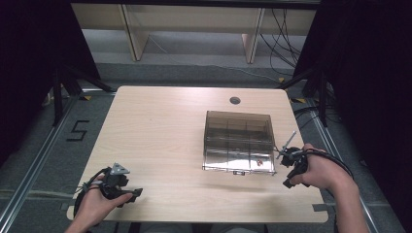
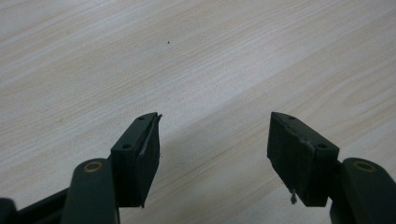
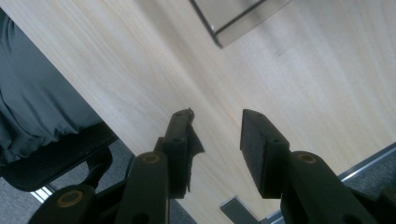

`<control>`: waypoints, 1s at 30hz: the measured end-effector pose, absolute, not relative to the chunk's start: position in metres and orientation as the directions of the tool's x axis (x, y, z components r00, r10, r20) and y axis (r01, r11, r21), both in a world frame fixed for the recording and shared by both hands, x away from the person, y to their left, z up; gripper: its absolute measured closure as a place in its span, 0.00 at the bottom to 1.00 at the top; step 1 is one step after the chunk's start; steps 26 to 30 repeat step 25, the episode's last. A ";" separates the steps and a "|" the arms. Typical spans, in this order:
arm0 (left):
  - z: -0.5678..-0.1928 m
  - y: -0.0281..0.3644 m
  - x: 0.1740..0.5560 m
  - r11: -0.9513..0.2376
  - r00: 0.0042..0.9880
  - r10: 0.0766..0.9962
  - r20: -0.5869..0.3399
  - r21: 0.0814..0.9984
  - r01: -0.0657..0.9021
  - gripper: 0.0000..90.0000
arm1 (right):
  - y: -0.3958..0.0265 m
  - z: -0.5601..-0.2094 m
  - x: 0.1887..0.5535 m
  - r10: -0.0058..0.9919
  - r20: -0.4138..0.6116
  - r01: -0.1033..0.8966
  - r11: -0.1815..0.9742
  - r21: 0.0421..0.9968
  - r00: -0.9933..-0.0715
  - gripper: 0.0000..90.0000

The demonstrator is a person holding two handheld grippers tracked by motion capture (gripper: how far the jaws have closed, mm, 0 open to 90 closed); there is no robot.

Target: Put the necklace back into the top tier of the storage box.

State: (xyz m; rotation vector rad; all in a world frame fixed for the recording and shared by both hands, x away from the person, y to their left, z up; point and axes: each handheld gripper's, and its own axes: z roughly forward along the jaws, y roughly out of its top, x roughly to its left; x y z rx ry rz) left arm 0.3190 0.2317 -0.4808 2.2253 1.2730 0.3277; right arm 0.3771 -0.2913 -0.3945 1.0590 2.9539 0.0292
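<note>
Both grippers hang empty, the left gripper (image 2: 214, 140) gaping wide over bare table (image 1: 160, 126), the right gripper (image 3: 217, 135) part-open just beside the smoky compartment box (image 1: 238, 141), perhaps readying for its near-right corner.
</note>
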 end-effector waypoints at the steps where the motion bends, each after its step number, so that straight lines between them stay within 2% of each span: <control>1: -0.481 0.232 0.319 -0.400 0.522 0.851 -0.059 0.571 0.717 0.38 | -0.291 -0.394 0.377 0.635 0.003 0.635 0.772 0.019 -0.772 0.71; 7: -0.481 0.232 0.319 -0.399 0.522 0.851 -0.062 0.570 0.718 0.38 | -0.298 -0.409 0.371 0.670 0.028 0.670 0.742 0.026 -0.742 0.70; 9: -0.481 0.232 0.319 -0.399 0.522 0.851 -0.062 0.571 0.717 0.38 | -0.301 -0.412 0.373 0.637 0.026 0.638 0.770 0.036 -0.770 0.70; 10: -0.481 0.232 0.319 -0.399 0.522 0.851 -0.062 0.571 0.718 0.38 | -0.300 -0.413 0.371 0.674 0.035 0.674 0.738 0.023 -0.738 0.69; 12: -0.481 0.232 0.319 -0.399 0.523 0.850 -0.062 0.571 0.717 0.38 | -0.303 -0.418 0.372 0.658 0.038 0.659 0.752 0.014 -0.752 0.69; 16: -0.481 0.232 0.319 -0.402 0.526 0.848 -0.062 0.572 0.715 0.38 | -0.304 -0.424 0.369 0.692 0.041 0.693 0.721 0.004 -0.720 0.68; 20: -0.481 0.233 0.319 -0.396 0.522 0.850 -0.073 0.566 0.724 0.38 | -0.309 -0.426 0.371 0.671 0.054 0.673 0.740 0.015 -0.739 0.67; 24: -0.481 0.233 0.320 -0.400 0.527 0.847 -0.067 0.572 0.716 0.38 | -0.308 -0.426 0.368 0.705 0.057 0.706 0.708 0.007 -0.707 0.67; 30: -0.481 0.233 0.320 -0.400 0.527 0.847 -0.067 0.572 0.716 0.38 | -0.308 -0.426 0.368 0.705 0.057 0.706 0.708 0.007 -0.707 0.67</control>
